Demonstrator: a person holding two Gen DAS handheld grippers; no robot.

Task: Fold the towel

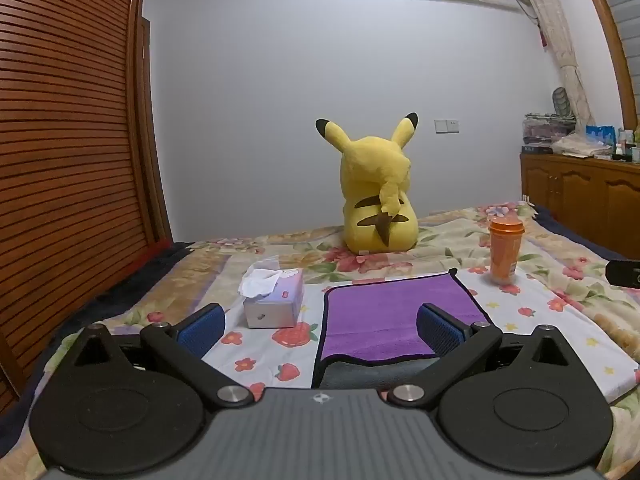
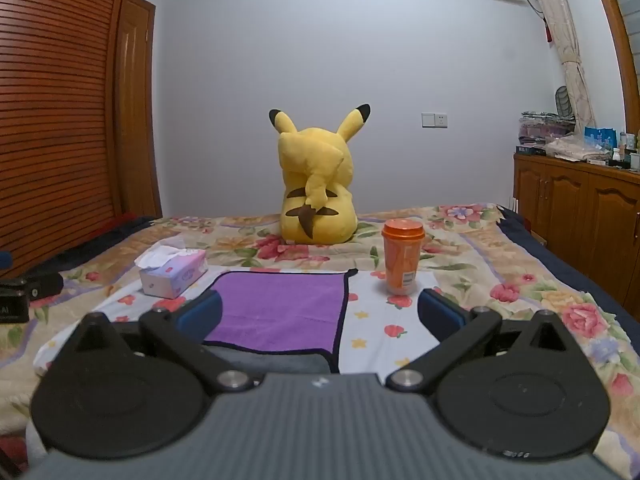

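You held both grippers, left (image 1: 320,326) and right (image 2: 320,314), jaws wide and empty, over the purple towel (image 1: 394,314) (already folded once).

Your left gripper (image 1: 320,322) body hides the towel's (image 1: 384,320) near edge at 6 o'clock. Dresser (image 2: 580,200) clutter at 3 o'clock is too small to identify. The cup (image 2: 402,258) label print is unreadable.
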